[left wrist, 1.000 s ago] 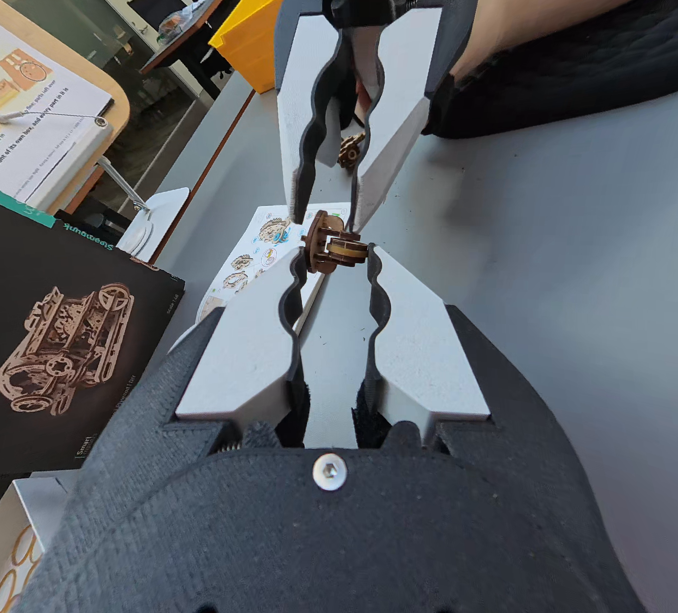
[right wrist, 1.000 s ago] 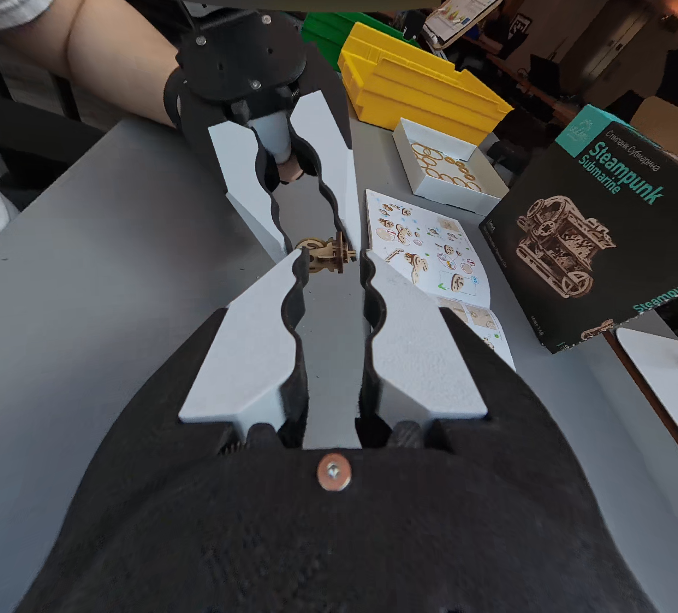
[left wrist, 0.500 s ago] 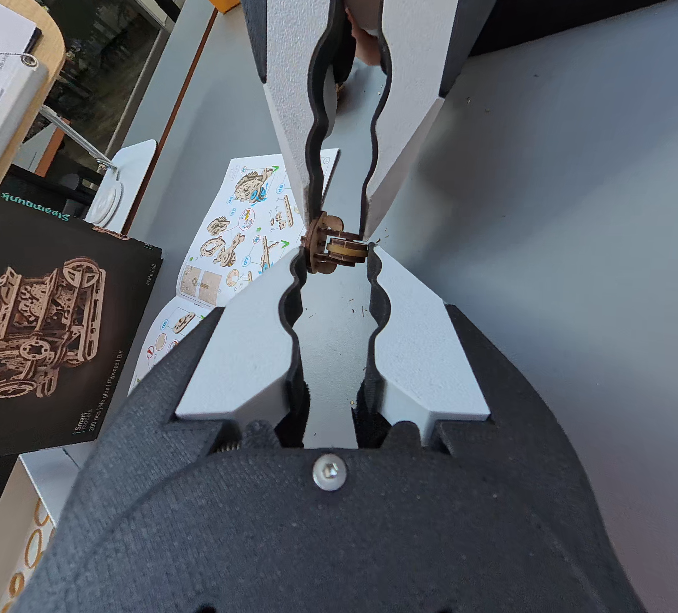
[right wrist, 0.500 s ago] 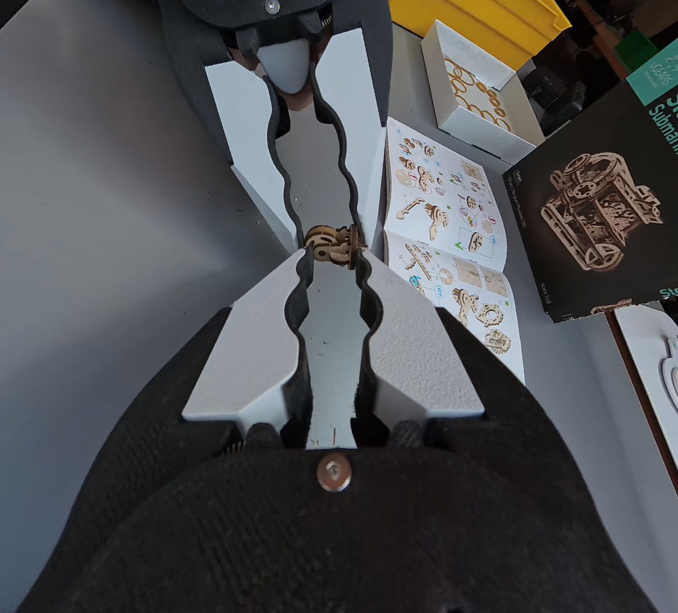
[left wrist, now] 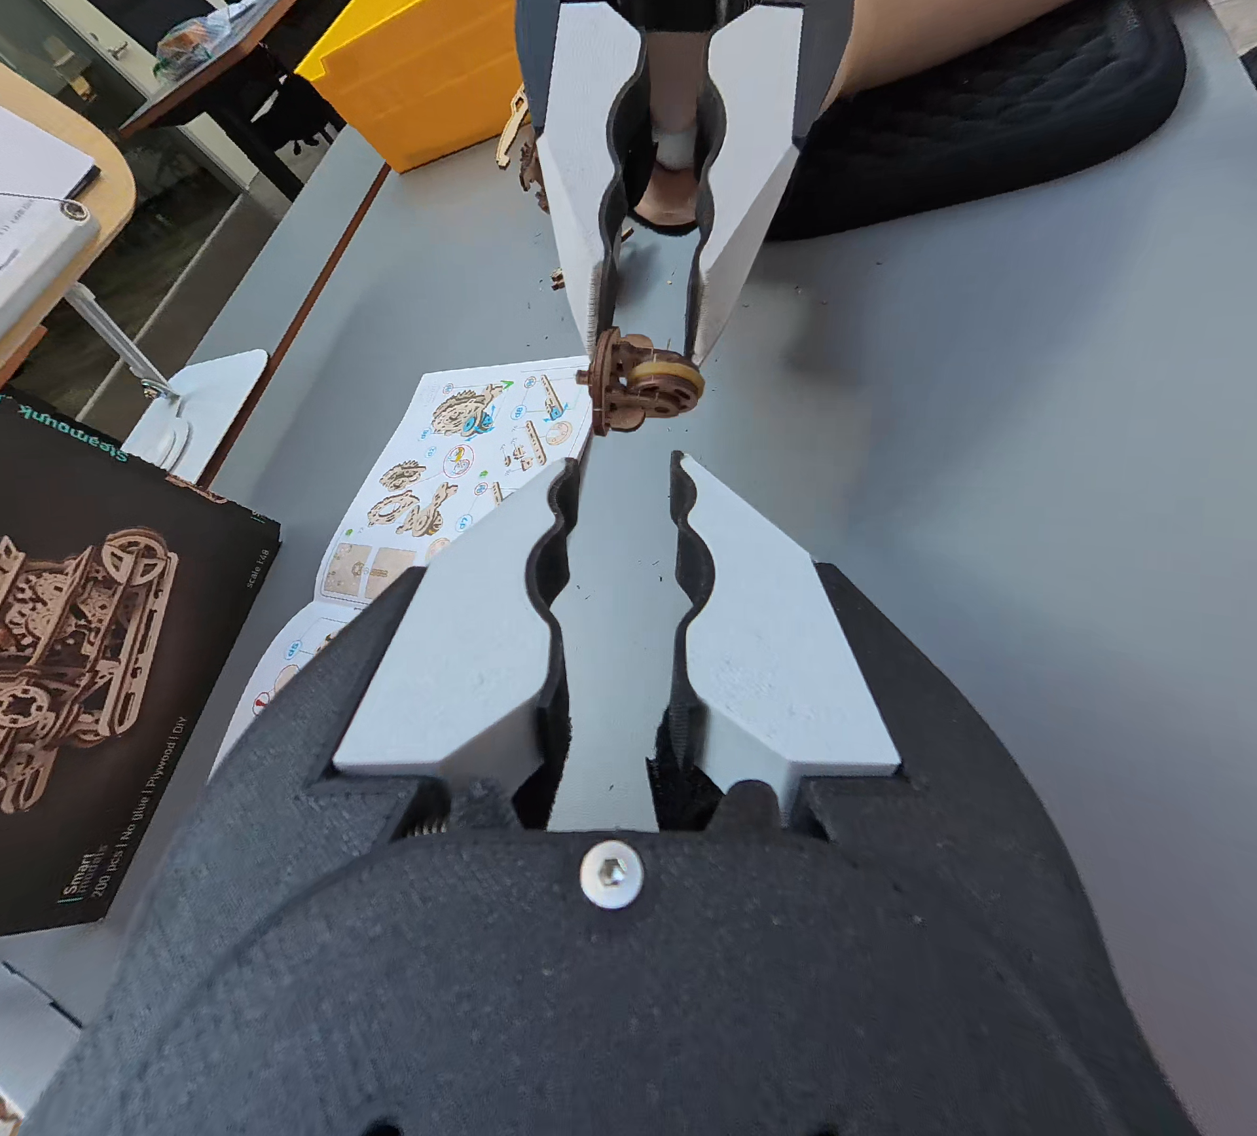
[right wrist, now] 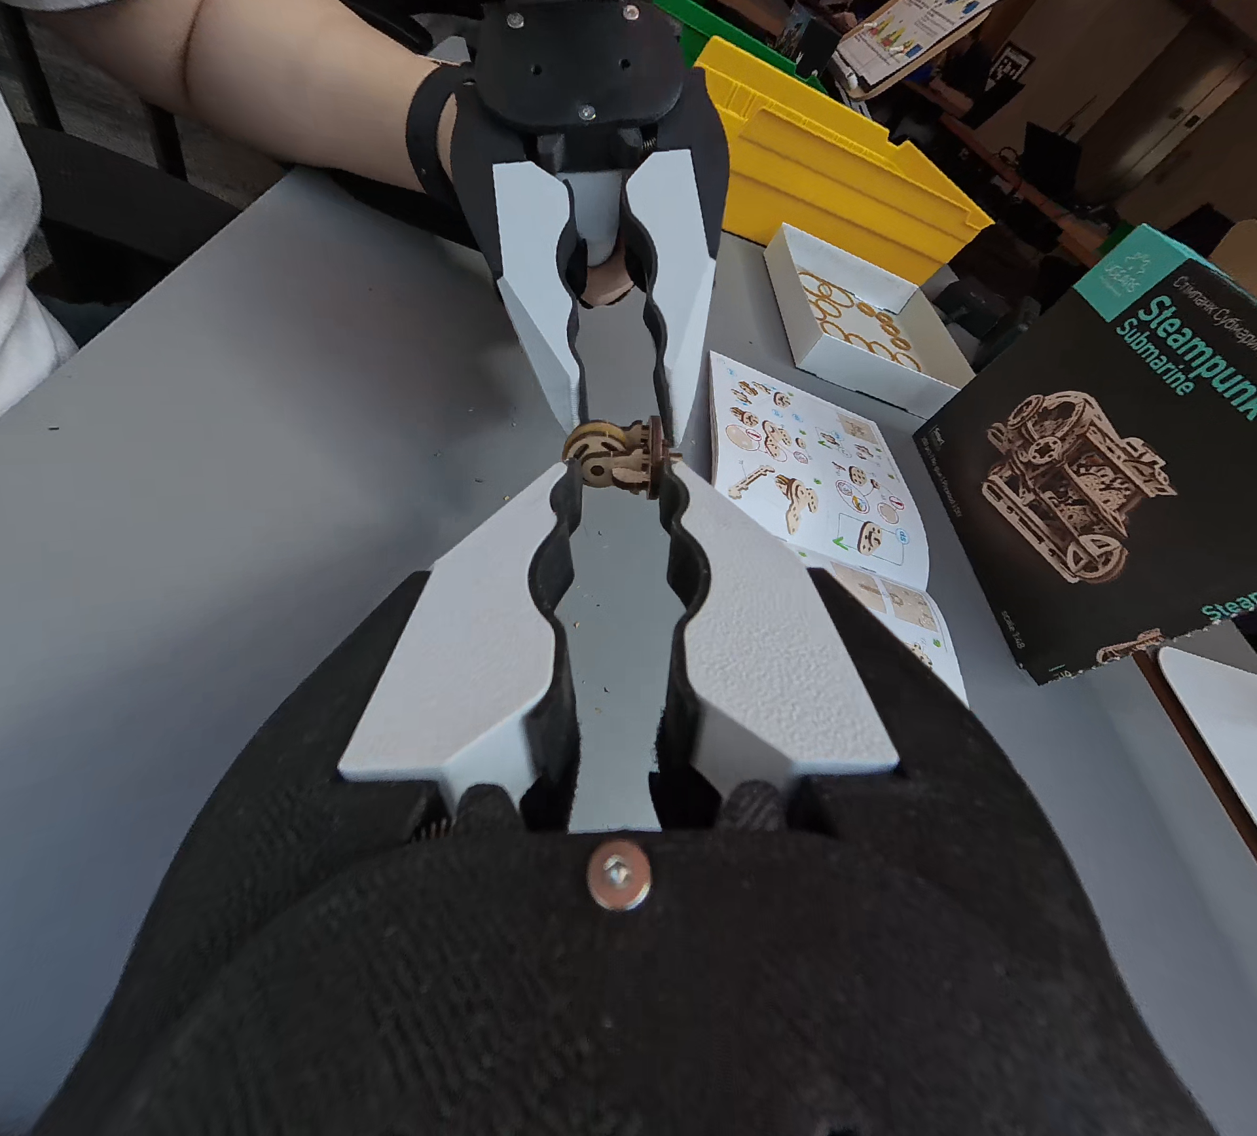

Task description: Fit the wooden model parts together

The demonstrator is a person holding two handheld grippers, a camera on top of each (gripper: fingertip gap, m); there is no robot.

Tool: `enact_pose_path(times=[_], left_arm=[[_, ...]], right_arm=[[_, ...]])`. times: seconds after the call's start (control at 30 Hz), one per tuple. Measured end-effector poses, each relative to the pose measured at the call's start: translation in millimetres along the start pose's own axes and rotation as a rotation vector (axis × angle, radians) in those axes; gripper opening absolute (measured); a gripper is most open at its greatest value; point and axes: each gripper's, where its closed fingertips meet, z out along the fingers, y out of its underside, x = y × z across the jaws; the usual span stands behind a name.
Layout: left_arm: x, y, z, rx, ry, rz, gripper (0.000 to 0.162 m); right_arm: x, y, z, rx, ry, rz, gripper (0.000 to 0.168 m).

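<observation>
The small brown wooden model assembly of round discs (left wrist: 639, 389) hangs above the grey table (left wrist: 952, 491), pinched by the tips of the right gripper (right wrist: 617, 477), which closes narrowly on it to keep it steady. The left gripper (left wrist: 626, 464) stands just beside it, its fingers parted and holding nothing, probably to regrip. Left lies the white instruction booklet (left wrist: 469, 457).

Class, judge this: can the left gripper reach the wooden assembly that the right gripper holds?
Probably yes. The left gripper sits just short of the wooden assembly, jaws apart, nothing between; the right gripper grips it from the opposite side.
</observation>
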Motion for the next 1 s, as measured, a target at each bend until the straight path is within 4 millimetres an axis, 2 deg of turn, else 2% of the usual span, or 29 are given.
enact_pose_path(times=[0.13, 0.3, 0.43, 0.53, 0.77, 1.0], left_arm=[[9.0, -5.2, 0.0, 0.044, 0.037, 0.044, 0.015], [16.5, -2.0, 3.8, 0.026, 0.067, 0.054, 0.019], [19.2, 0.7, 5.9, 0.011, 0.070, 0.068, 0.011], [23.2, 6.1, 8.1, -0.017, 0.085, 0.089, 0.011], [36.5, 31.2, 17.6, -0.133, 0.152, 0.107, 0.011], [42.7, 43.5, 23.6, -0.190, 0.172, 0.086, 0.011]], right_arm=[[-5.9, -2.6, -0.8, 0.044, -0.060, 0.038, 0.022], [-14.5, 1.4, 2.6, 0.030, -0.105, 0.019, 0.022], [-19.1, 7.1, 5.0, 0.010, -0.126, -0.003, 0.022], [-22.4, 12.1, 7.2, -0.004, -0.146, 0.005, 0.022], [-34.5, 43.5, 18.7, -0.156, -0.200, 0.001, 0.021], [-39.5, 57.8, 23.5, -0.254, -0.203, -0.041, 0.022]])
